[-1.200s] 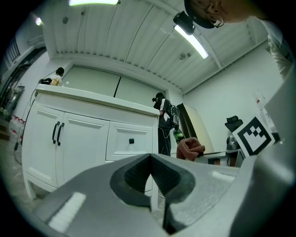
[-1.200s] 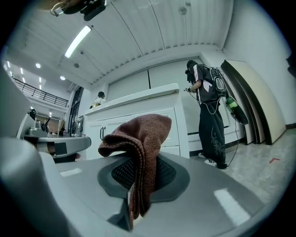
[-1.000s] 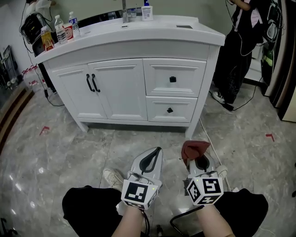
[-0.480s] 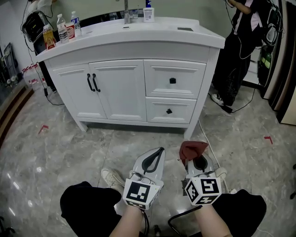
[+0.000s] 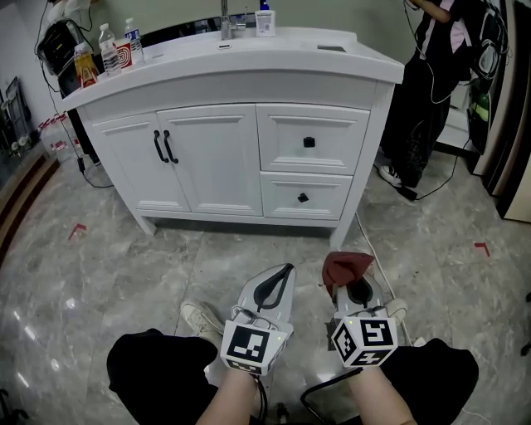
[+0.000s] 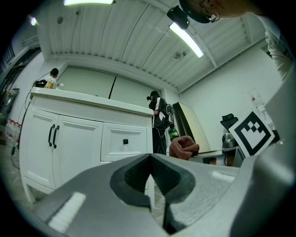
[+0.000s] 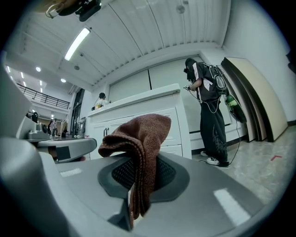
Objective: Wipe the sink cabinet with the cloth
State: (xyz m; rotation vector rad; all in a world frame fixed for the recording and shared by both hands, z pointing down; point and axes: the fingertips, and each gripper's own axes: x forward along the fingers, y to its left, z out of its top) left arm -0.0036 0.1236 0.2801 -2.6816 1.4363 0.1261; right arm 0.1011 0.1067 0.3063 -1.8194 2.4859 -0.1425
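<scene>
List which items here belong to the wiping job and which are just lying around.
Job:
- brown cloth, clamped in the shut right tool
- white sink cabinet

Lying about:
- bottles at the countertop's left end
- white container by the tap
- cable on the floor
- left tool, shut, holding nothing

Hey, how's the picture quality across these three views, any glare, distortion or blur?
Head view: sharp and evenly lit, with small light reflections on the glossy floor. Left gripper view: fisheye, black corners, ceiling strip light blown out. Right gripper view: same fisheye; the cloth is crisp.
</scene>
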